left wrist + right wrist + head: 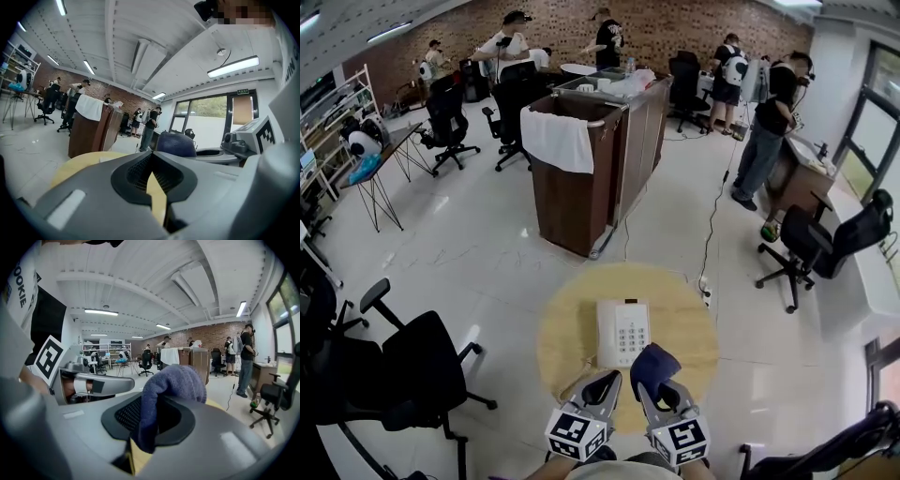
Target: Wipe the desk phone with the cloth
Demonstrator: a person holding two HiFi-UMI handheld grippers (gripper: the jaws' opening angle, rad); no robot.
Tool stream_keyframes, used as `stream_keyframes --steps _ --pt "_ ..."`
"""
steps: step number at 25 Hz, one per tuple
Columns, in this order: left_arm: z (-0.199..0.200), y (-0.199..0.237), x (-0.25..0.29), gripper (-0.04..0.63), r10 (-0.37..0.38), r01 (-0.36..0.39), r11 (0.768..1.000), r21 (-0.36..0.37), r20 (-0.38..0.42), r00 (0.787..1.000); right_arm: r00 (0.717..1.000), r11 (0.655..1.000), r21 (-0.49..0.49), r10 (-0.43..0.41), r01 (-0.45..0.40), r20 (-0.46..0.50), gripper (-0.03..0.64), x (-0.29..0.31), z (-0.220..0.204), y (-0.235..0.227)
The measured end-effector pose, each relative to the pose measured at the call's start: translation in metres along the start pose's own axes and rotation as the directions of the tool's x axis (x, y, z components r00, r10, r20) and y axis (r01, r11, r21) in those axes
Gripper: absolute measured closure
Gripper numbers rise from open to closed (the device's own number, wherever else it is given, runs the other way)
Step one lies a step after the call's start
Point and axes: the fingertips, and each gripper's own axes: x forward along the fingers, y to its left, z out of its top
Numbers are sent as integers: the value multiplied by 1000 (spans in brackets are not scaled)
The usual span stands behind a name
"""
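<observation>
- Only the head view shows the desk phone (622, 333), at the middle of the round table (567, 328).
- The right gripper view shows the right gripper (152, 416) clamping the blue cloth (173, 383).
- The left gripper view shows the left gripper (151, 158) with jaws together, empty.

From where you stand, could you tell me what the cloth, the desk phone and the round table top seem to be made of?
Cloth: soft blue-purple terry or microfibre, judging by its fuzzy nap. Desk phone: white moulded plastic, smooth and matte, probably. Table top: pale wood or wood-look laminate; grain too faint to tell.
</observation>
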Motion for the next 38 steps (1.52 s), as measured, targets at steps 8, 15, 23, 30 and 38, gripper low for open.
stream_keyframes --steps 8,15,23,30,38 --pt "0 11 19 603 -14 14 1000 -23 1 1000 999 1000 6 26 -26 -32 552 27 -5 -8" --pt "-13 24 36 603 25 -27 999 -44 -32 999 995 997 12 80 -79 -66 552 66 -13 -30" --pt "-19 38 49 603 87 -90 995 -49 -66 994 986 993 6 117 -117 -120 552 119 -19 -74" --pt "-27 48 45 603 153 -158 986 -45 -98 983 973 987 5 158 -159 -166 552 167 -25 -95" --pt "-28 58 31 603 230 -235 971 -52 -100 968 951 980 34 199 -196 -236 552 213 -38 -106"
